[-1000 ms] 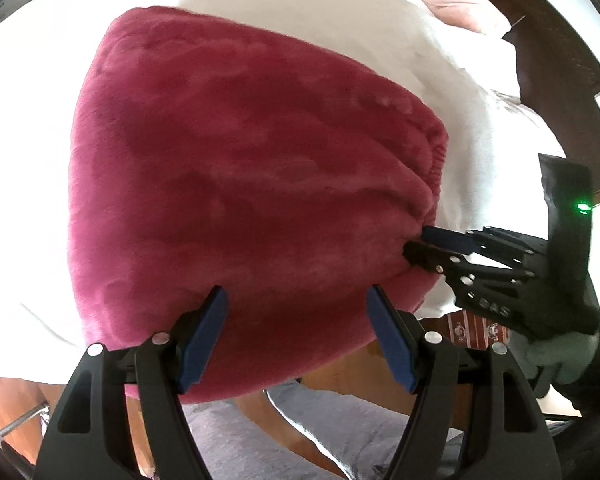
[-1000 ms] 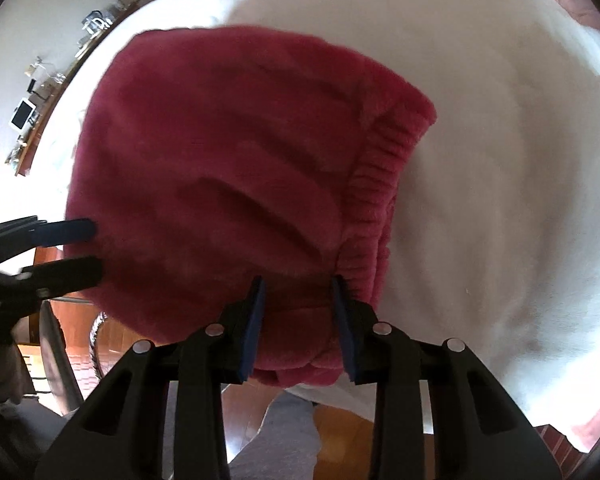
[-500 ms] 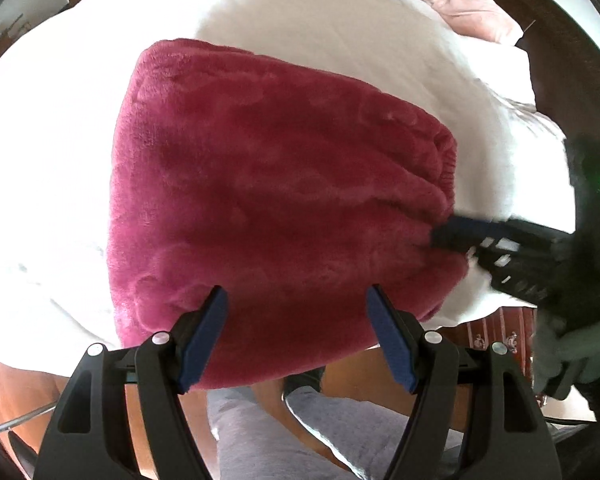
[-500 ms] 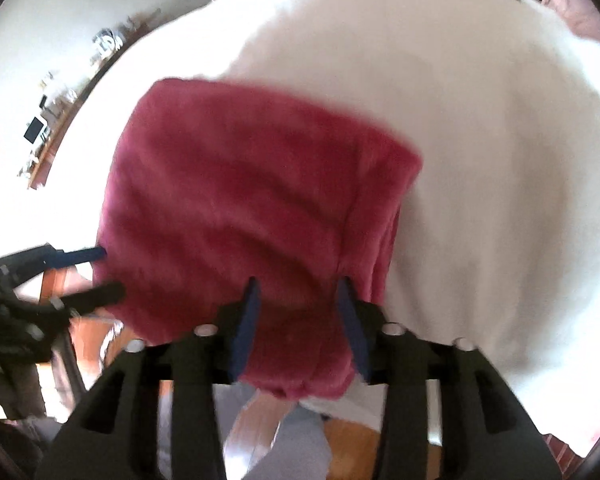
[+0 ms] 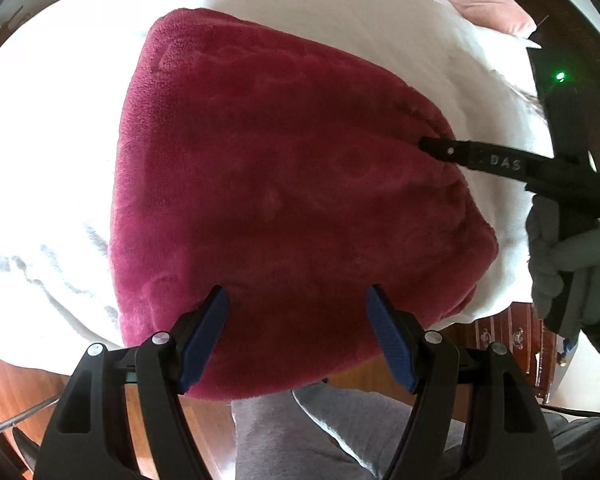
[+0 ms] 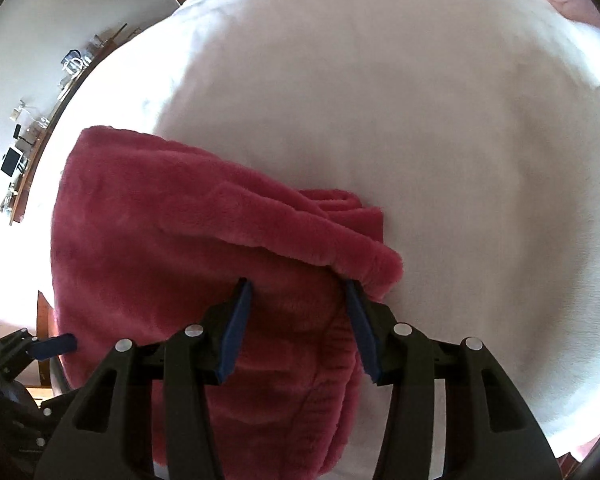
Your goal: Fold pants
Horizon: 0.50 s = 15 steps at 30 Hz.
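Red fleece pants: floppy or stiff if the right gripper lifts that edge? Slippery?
Likely floppy: the red fleece pants already drape and bunch in soft folds by the right gripper. The plush pile probably grips the pads rather than slipping. They look bulky, so probably light for their size.

White bed (image 6: 420,120) w/ folded red fleece pants (image 5: 284,184) on near edge.
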Tool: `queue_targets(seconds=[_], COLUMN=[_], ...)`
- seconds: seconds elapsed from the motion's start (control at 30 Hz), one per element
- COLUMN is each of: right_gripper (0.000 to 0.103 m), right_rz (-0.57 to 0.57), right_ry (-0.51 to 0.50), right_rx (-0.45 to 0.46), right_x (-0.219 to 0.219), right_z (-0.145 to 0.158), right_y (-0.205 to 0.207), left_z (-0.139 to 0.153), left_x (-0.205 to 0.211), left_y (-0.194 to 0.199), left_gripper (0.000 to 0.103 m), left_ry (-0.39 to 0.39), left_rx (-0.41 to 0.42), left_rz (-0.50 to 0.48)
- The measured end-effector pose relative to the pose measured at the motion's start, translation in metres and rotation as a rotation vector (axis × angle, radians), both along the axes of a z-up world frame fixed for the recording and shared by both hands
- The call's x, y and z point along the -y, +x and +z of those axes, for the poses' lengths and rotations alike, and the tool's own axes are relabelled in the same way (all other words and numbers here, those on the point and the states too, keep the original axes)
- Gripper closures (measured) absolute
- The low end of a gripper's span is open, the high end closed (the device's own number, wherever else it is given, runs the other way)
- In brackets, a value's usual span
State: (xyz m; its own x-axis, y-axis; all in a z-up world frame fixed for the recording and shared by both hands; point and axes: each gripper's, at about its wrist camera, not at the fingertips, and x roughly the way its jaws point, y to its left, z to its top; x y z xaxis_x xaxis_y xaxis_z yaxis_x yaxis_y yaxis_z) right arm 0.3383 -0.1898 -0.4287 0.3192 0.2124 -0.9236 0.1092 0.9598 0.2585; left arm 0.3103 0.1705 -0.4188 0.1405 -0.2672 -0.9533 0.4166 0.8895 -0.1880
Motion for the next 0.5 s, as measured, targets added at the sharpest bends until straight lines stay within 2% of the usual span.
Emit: queue_targets(seconds=[0.2,0.33,0.4,0.47,0.5], right_gripper=[0.054,0.053,0.048,0.034,0.033], right_rz=[0.0,0.013,0.016,0.004,-0.001], right_ry=[0.021,0.007,0.007,0.0,0.004], right_rx=[-0.013,0.019,0.05,0.092,0.107], right_x=[0.007,-0.002,-0.001,0.0,0.002], right_z=[-0.007,0.017,0.033,0.05,0.057], right_y=[0.002,-0.006,-0.019,-0.033,-0.039], left_z=[0.007,0.021,0.033,0.042,0.049], left_x=[0.003,0.005,0.006,0.01,0.011], left_y=[0.009,0.014,0.019,0.019,0.019], left_gripper=[0.032,0.032,0.03,0.022,0.021], left_ry=[-0.003,-0.006,0.0,0.012,0.015], left_rx=[0.001,0.052,0.097,0.137,0.166], left_rz=[-0.035,-0.016,-0.001,0.007,0.01])
